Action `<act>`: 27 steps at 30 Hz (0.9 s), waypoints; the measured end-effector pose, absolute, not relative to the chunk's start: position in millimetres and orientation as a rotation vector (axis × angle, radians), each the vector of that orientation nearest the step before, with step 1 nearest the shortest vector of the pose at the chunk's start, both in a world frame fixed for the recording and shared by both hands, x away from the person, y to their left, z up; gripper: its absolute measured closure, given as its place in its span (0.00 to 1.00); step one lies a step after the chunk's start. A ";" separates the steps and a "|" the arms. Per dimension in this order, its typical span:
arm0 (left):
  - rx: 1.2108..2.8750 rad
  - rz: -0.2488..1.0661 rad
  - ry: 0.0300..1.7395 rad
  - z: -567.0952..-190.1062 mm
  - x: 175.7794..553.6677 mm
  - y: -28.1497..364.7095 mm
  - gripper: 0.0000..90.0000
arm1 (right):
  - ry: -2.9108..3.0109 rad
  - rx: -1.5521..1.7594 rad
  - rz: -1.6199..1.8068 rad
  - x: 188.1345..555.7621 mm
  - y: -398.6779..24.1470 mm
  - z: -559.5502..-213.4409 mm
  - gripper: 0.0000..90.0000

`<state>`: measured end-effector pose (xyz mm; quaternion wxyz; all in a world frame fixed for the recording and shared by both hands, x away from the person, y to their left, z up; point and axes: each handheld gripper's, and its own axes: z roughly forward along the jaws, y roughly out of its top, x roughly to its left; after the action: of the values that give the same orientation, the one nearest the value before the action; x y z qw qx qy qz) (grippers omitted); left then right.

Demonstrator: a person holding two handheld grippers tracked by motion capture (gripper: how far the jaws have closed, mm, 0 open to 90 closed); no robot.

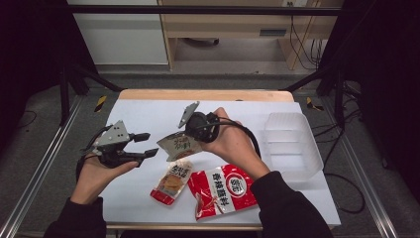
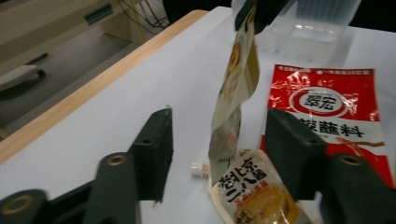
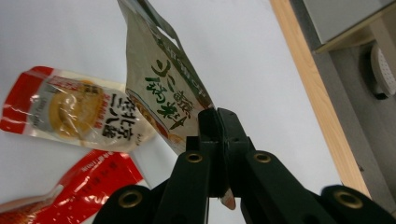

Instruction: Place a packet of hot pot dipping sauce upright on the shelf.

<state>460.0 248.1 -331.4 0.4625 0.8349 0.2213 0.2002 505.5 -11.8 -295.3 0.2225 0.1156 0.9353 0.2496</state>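
My right gripper is shut on the corner of a beige sauce pouch with green lettering, which hangs tilted above the white table. In the right gripper view the jaws meet on the pouch's lower edge. My left gripper stands open to the left of that pouch, nothing pressed between its jaws. In the left gripper view the hanging pouch dangles ahead between the open jaws. A small spouted pouch with a red end and a larger red pouch lie flat below.
A clear plastic container stands at the right of the white table sheet. The table's wooden edge runs along the far side. Black frame rails flank both sides. The red pouch lies near the container.
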 end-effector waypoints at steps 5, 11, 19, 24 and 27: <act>2.052 0.526 0.612 -345.6 465.9 253.1 0.25 | 2.549 0.369 0.699 511.7 -34.3 -287.7 1.00; 2.052 0.504 0.675 -363.7 473.4 262.8 0.15 | 2.507 0.423 0.711 513.4 -61.5 -279.7 1.00; 2.053 0.494 0.742 -387.4 481.3 275.0 0.11 | 2.456 0.475 0.735 513.3 -91.7 -270.7 1.00; 2.055 0.490 0.776 -397.5 484.0 281.4 0.11 | 2.427 0.511 0.753 512.1 -108.0 -264.9 1.00; 2.058 0.491 0.789 -400.7 484.5 284.8 0.11 | 2.408 0.524 0.760 511.1 -118.1 -260.6 1.00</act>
<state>484.5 284.8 -400.7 0.4273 0.8240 0.3159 0.1967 511.1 -118.1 -260.6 0.2776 0.1953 0.8970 0.2832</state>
